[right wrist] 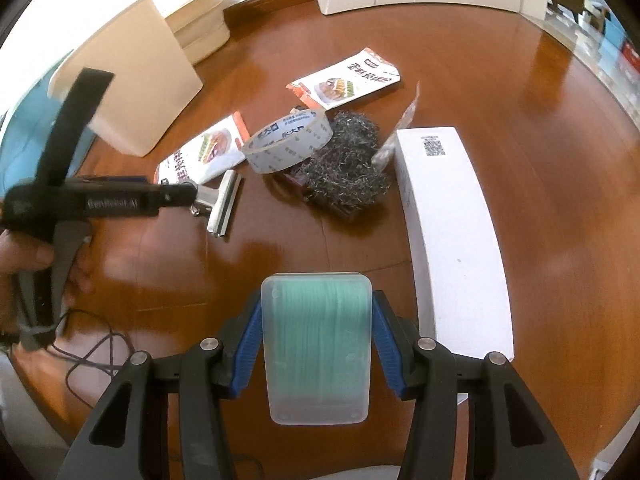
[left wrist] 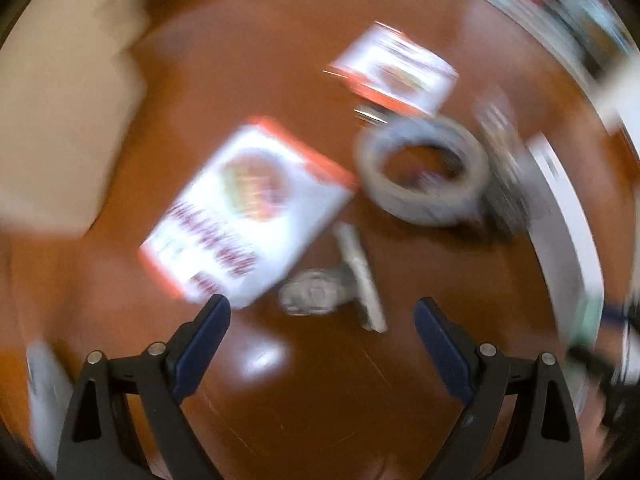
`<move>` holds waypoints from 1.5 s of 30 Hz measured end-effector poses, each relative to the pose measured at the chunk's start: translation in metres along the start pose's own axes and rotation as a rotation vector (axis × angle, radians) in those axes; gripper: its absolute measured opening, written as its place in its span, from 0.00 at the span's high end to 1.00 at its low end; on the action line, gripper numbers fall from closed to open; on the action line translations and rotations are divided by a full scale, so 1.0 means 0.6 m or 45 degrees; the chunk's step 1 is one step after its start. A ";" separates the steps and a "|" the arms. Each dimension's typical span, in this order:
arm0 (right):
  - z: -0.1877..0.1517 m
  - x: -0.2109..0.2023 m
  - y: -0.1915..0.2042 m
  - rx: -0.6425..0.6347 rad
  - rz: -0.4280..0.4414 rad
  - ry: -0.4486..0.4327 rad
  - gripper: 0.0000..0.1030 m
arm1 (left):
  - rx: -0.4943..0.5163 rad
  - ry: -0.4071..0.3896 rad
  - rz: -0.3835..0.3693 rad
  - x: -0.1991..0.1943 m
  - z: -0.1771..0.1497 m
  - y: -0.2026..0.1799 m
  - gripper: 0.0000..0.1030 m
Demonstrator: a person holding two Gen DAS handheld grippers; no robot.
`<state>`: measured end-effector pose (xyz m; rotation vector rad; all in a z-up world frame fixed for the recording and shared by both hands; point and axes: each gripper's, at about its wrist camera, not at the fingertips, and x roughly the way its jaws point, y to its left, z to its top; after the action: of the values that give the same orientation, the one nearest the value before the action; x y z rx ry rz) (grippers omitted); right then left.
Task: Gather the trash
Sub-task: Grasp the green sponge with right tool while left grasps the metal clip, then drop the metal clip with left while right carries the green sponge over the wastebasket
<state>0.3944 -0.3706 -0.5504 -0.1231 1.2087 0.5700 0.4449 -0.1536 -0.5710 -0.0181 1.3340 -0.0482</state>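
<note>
Reddish-brown polished wooden tabletop [right wrist: 500, 92] carries two white-and-orange snack wrappers [right wrist: 206, 152] near its middle, beside a roll of clear printed tape [right wrist: 288, 142] and a silver metal clip [right wrist: 222, 204]. Left hand-held gripper [left wrist: 322, 314] hangs spread wide above the clip, holding nothing. Right hand-held gripper [right wrist: 316, 322] clamps a frosted plastic box of green thread [right wrist: 316, 344].

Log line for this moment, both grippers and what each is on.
left gripper: open, over metal clip | right gripper: shut on green-filled plastic case | snack wrappers, tape roll on table

Home: wooden table [right wrist: 520, 92], snack packets [right wrist: 348, 80].
</note>
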 end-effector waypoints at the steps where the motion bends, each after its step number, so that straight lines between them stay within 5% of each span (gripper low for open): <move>1: -0.003 -0.002 -0.001 -0.001 -0.005 0.001 0.47 | 0.165 0.033 -0.021 0.004 0.002 -0.015 0.09; 5: -0.010 -0.013 -0.011 0.032 -0.010 -0.006 0.47 | 0.860 0.145 -0.038 -0.006 0.006 -0.055 0.09; 10: -0.009 -0.018 -0.029 0.126 -0.016 -0.031 0.47 | 1.301 0.352 -0.112 0.007 0.034 -0.063 0.10; 13: -0.009 -0.023 -0.035 0.150 -0.022 -0.051 0.46 | 1.259 0.440 -0.216 0.031 0.060 -0.063 0.24; 17: -0.018 -0.028 -0.054 0.206 -0.024 -0.060 0.46 | 1.220 0.516 -0.256 0.058 0.060 -0.056 0.24; 21: -0.029 -0.035 -0.064 0.218 -0.035 -0.059 0.46 | 1.233 0.549 -0.250 0.079 0.055 -0.059 0.24; 28: -0.035 -0.039 -0.072 0.254 -0.021 -0.067 0.46 | 1.240 0.554 -0.247 0.098 0.053 -0.067 0.39; 30: -0.035 -0.039 -0.072 0.258 -0.017 -0.069 0.46 | 1.245 0.555 -0.248 0.096 0.061 -0.067 0.52; 31: -0.035 -0.039 -0.072 0.264 -0.013 -0.072 0.46 | 1.240 0.557 -0.244 0.098 0.063 -0.073 0.73; 33: -0.035 -0.039 -0.073 0.275 -0.010 -0.075 0.46 | 1.235 0.568 -0.242 0.098 0.064 -0.075 0.74; 39: -0.033 -0.040 -0.075 0.288 -0.010 -0.080 0.46 | 1.223 0.488 -0.205 0.087 0.061 -0.086 0.75; 45: -0.013 -0.061 -0.065 0.265 -0.020 -0.109 0.46 | 0.989 0.174 -0.163 -0.066 0.112 -0.079 0.75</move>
<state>0.3979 -0.4199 -0.5279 0.0673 1.1752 0.4284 0.4998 -0.2004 -0.5145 0.5648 1.3742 -0.6812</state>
